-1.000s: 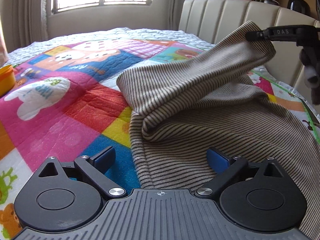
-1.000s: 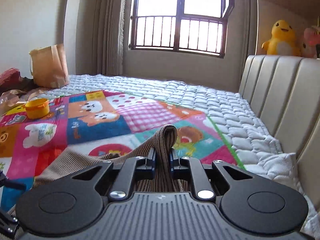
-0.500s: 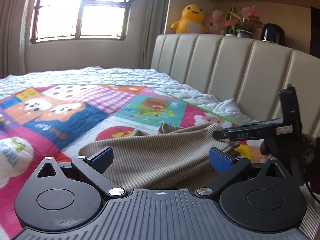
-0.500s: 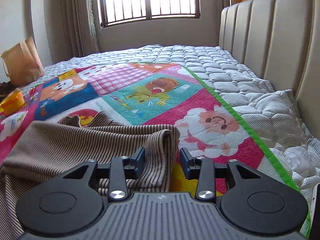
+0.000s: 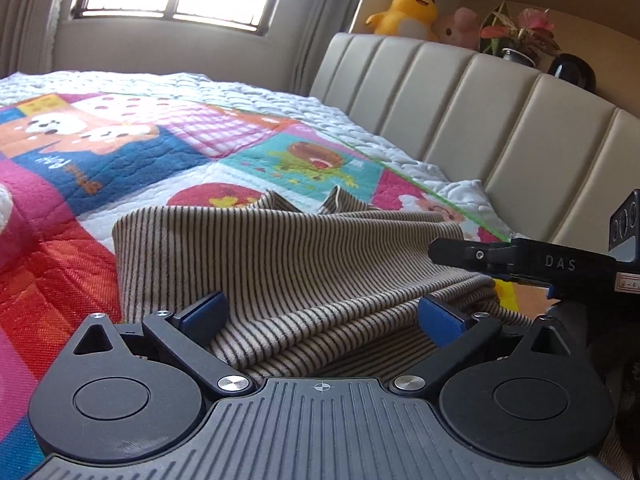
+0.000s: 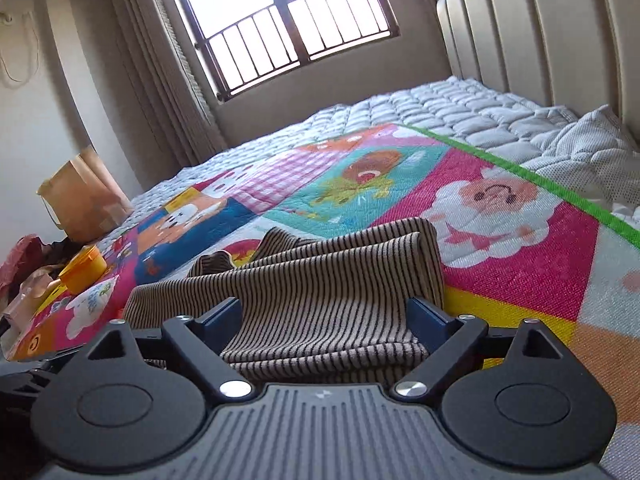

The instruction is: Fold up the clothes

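1 second before this moment, our right gripper [image 6: 324, 316] was pinching a fold of the striped garment [image 5: 288, 256] and lifting it high. Half a second later its jaws had parted, and now they stood wide apart with the cloth lying loose between them, held by nothing. Our left gripper [image 5: 322, 314] was also fully spread, as in the 2 earlier views, with the garment just ahead of and between its blue pads [image 5: 204, 314]. We judge that 1 fold was laid down and released, so the piece was doubled over on the quilt [image 5: 120, 160].

The garment was a soft ribbed knit, beige with thin dark stripes, lying in 2 thick layers with a rounded edge ahead of the right jaws. Beyond it, 2 small peaks of cloth stood up. The quilt was stitched, colourful and slightly puffy
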{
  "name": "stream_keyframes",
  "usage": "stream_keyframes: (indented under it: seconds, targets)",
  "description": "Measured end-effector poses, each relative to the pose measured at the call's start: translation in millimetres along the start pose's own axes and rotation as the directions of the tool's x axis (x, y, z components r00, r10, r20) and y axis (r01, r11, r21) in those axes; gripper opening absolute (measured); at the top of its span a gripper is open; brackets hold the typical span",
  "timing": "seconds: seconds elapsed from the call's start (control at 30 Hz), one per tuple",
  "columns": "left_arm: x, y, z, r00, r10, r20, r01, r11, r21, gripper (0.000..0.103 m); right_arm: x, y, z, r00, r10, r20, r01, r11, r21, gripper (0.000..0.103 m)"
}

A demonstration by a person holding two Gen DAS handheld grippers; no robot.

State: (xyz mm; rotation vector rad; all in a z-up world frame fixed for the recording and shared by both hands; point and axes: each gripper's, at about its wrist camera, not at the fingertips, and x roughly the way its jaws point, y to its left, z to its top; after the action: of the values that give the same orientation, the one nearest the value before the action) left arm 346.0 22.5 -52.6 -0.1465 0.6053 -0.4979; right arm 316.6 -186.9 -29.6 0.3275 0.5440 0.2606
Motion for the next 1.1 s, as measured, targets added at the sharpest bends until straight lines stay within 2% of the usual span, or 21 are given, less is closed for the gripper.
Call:
stream_keyframes:
  seconds: [0.03, 0.2, 0.37, 0.47, 0.5, 0.53, 0.6, 0.63, 0.7, 0.8, 0.9, 0.97, 1.0, 1.07, 1.1]
  targets:
    - [1.0, 1.6, -0.7, 1.000, -0.002, -0.004, 0.002, 1.000, -0.006, 0.103, -0.8, -1.1, 1.1, 1.000, 0.024, 0.001, -0.024, 1.000, 0.008, 0.103]
    - [4.8, 3.6, -2.2, 1.000, -0.003, -0.022, 0.002, 1.000, -0.010, 0.103, 2.0, -3.4, 1.1, 0.999, 0.044, -0.026, -0.044, 0.999, 0.010, 0.103]
    - [0.7, 7.9, -2.4, 1.000, -0.025, -0.001, 0.025, 0.999, -0.033, 0.103, 9.8, 15.2, -0.3, 0.996, -0.028, -0.087, 0.016, 0.992, -0.127, 0.103]
    - [-2.3, 11.6, -2.3, 0.999, -0.043, 0.015, 0.044, 0.998, -0.053, 0.103, 9.2, 27.6, -1.1, 0.994, -0.087, -0.072, 0.072, 0.979, -0.190, 0.102]
    - [-3.3, 12.8, -2.3, 0.999, -0.049, 0.020, 0.050, 0.997, -0.060, 0.103, 6.7, 32.3, 0.2, 0.993, -0.100, -0.054, 0.087, 0.974, -0.208, 0.094]
    - [-7.0, 16.9, -0.8, 0.998, -0.058, 0.031, 0.061, 0.994, -0.086, 0.103, 3.4, 37.2, 3.9, 0.994, -0.101, -0.030, 0.091, 0.970, -0.226, 0.080]
    - [-14.8, 25.4, 2.4, 0.996, -0.076, 0.053, 0.083, 0.987, -0.140, 0.103, 0.1, 47.4, 18.5, 0.996, -0.087, 0.008, 0.086, 0.961, -0.262, 0.065]
    - [-19.9, 29.8, 4.8, 0.996, -0.058, 0.065, 0.068, 0.984, -0.168, 0.103, 4.1, 53.2, 29.6, 0.994, -0.106, 0.013, 0.105, 0.957, -0.271, 0.055]
    - [-35.4, 40.6, 11.8, 0.995, 0.035, 0.097, -0.014, 0.976, -0.216, 0.103, 18.4, 62.3, 51.5, 0.992, -0.126, 0.006, 0.123, 0.950, -0.289, 0.042]
    - [-54.8, 60.7, 22.6, 0.981, 0.150, 0.126, -0.108, 0.950, -0.292, 0.103, 55.2, 68.2, 72.0, 0.990, -0.124, -0.061, 0.100, 0.949, -0.300, 0.042]
    - [-64.6, 83.2, 28.4, 0.975, 0.175, 0.133, -0.115, 0.921, -0.373, 0.103, 98.9, 66.4, 70.8, 0.977, -0.124, -0.171, 0.068, 0.950, -0.305, 0.043]
    - [-68.7, 90.6, 30.5, 0.973, 0.186, 0.133, -0.120, 0.911, -0.395, 0.103, 121.1, 65.1, 54.0, 0.960, -0.171, -0.221, 0.086, 0.933, -0.349, 0.042]
    - [-70.5, 92.8, 31.2, 0.972, 0.191, 0.136, -0.123, 0.908, -0.400, 0.103, 127.7, 66.4, 43.3, 0.956, -0.201, -0.213, 0.105, 0.915, -0.389, 0.042]
    - [-74.3, 96.3, 33.2, 0.970, 0.194, 0.143, -0.122, 0.906, -0.406, 0.103, 126.7, 74.2, 34.0, 0.959, -0.228, -0.167, 0.133, 0.886, -0.445, 0.035]
    - [-77.6, 97.9, 34.1, 0.969, 0.192, 0.152, -0.116, 0.906, -0.407, 0.103, 123.5, 78.1, 33.7, 0.961, -0.234, -0.149, 0.142, 0.876, -0.461, 0.025]
